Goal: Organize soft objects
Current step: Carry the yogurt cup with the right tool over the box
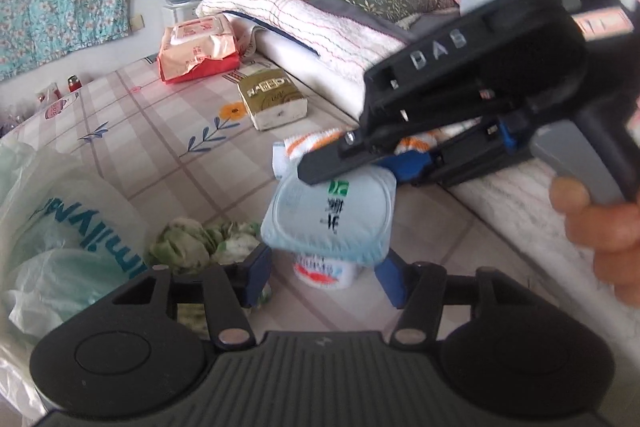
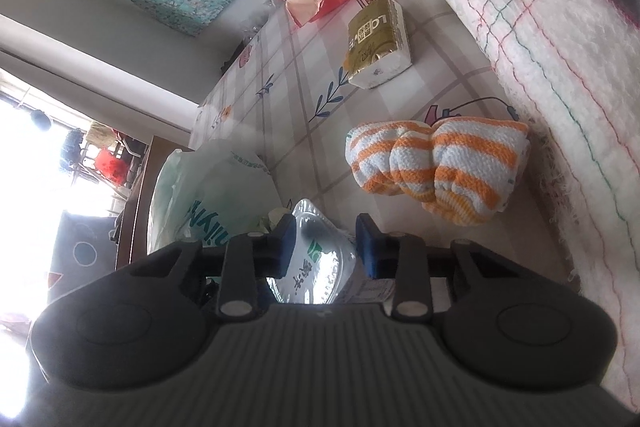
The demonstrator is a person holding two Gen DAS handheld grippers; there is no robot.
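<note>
My right gripper (image 2: 328, 247) is shut on a light-blue plastic pack (image 2: 320, 259) with green and black print. In the left wrist view the same pack (image 1: 332, 219) hangs from the right gripper's black fingers (image 1: 320, 167), tilted above the checked bedsheet (image 1: 160, 131). My left gripper (image 1: 325, 281) is open just under the pack, one blue pad on each side, neither pressing it. Something white with red print (image 1: 324, 273) shows below the pack. An orange-and-white striped knit bundle (image 2: 436, 167) lies on the sheet beyond the right gripper.
A pale green plastic bag (image 1: 60, 227) gapes at the left, with a crumpled green-white cloth (image 1: 200, 243) beside it. A gold tissue pack (image 1: 272, 99) and a red-pink pack (image 1: 196, 47) lie farther back. A folded white blanket (image 1: 320, 31) and pillow line the right side.
</note>
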